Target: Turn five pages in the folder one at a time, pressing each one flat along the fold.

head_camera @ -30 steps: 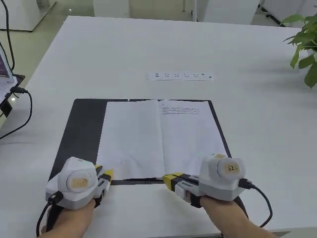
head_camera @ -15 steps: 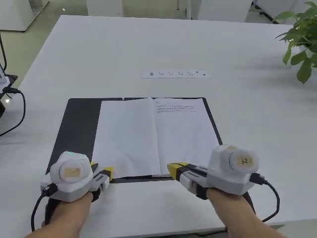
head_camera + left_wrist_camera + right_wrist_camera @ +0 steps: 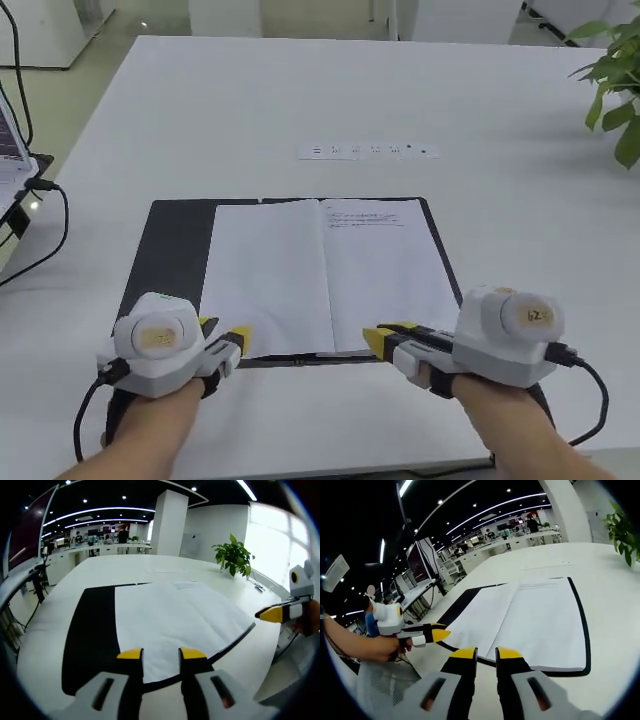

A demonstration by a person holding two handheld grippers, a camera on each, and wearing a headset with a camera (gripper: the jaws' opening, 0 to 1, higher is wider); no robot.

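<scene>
Two handheld grippers and one open black folder (image 3: 175, 250), logged on a wide white table (image 3: 300, 90). The folder lies flat and open near the front edge of the table, its dark cover showing as a broad band on the left and a thin border around the sheets. Left-hand page (image 3: 265, 275): plain white paper, lying flat. Right-hand page (image 3: 390, 280): white paper with a few lines of small print at its top, also flat; the two meet at a straight fold down the middle. Left gripper (image 3: 232, 341): grey-white body with yellow-tipped black jaws, held in a hand at the folder's near edge by the lower left corner of the left-hand page. In the left gripper view its jaws stand slightly apart with nothing between them, and the tips lie over the page's bottom edge; contact with the paper cannot be told. Right gripper (image 3: 381, 338): same build, held in the other hand at the near edge below the right-hand page. In the right gripper view its jaws are narrowly parted and hold nothing. Farther back on the table, well apart from the folder: one long white power strip (image 3: 367, 151). At the far right edge: a green leafy plant (image 3: 615, 90). At the left edge: a black cable (image 3: 55, 225).
</scene>
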